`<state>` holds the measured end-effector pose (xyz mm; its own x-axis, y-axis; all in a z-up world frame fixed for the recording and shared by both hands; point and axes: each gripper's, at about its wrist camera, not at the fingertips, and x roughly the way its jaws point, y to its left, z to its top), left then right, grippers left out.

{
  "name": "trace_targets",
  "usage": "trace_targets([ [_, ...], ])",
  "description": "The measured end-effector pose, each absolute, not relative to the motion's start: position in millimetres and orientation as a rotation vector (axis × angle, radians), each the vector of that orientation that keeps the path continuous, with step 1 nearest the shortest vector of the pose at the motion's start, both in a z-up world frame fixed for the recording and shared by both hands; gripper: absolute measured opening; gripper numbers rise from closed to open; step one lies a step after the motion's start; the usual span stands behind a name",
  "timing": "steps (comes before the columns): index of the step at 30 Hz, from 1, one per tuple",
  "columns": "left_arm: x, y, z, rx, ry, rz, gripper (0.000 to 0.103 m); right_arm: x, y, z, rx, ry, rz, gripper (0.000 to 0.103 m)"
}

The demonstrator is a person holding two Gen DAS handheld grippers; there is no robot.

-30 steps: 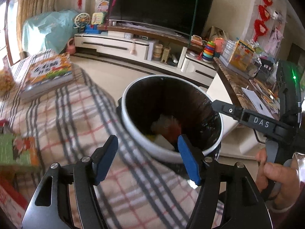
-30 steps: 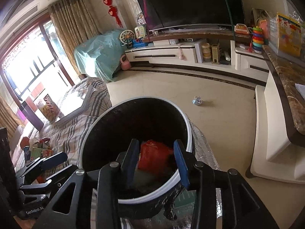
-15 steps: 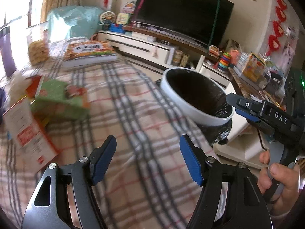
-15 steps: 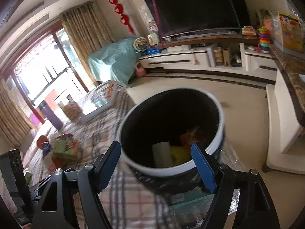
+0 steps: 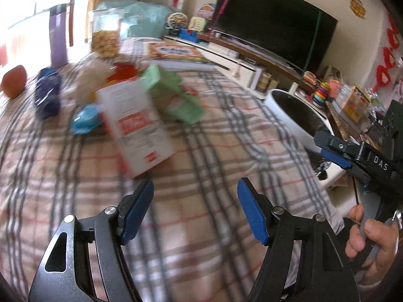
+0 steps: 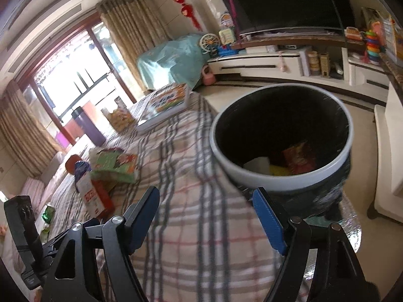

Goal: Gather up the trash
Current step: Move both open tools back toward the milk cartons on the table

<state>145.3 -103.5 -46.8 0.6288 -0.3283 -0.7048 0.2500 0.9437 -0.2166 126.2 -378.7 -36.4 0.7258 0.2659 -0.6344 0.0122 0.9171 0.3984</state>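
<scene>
A round bin (image 6: pixel 282 178) with a white rim and black liner stands at the table's edge; a red wrapper (image 6: pixel 299 157) and white and yellow scraps lie inside. It also shows in the left wrist view (image 5: pixel 289 115). On the plaid cloth lie a white and red carton (image 5: pixel 138 128), a green packet (image 5: pixel 176 95), a blue wrapper (image 5: pixel 87 120) and a dark blue wrapper (image 5: pixel 47 95). My left gripper (image 5: pixel 195 211) is open and empty above the cloth, short of the carton. My right gripper (image 6: pixel 205 219) is open and empty, beside the bin.
A big book (image 5: pixel 176 51), a snack jar (image 5: pixel 105 35), a purple flask (image 5: pixel 59 40) and an orange fruit (image 5: pixel 13 80) stand at the table's far side. A green can (image 6: pixel 47 212) sits at the left. A TV (image 5: pixel 274 22) and cabinet lie beyond.
Both grippers have swung left, away from the bin and toward the litter on the cloth. The right gripper opened and the red wrapper now lies in the bin.
</scene>
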Motion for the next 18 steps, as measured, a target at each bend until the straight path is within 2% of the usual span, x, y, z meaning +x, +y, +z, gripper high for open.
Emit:
trace_targets([
  [7, 144, -66, -53, -0.163, 0.841, -0.266, 0.07, 127, -347, -42, 0.374, 0.775, 0.199, 0.078],
  [18, 159, -73, -49, -0.163, 0.838, -0.261, 0.074, 156, -316, -44, 0.268, 0.804, 0.311, 0.078],
])
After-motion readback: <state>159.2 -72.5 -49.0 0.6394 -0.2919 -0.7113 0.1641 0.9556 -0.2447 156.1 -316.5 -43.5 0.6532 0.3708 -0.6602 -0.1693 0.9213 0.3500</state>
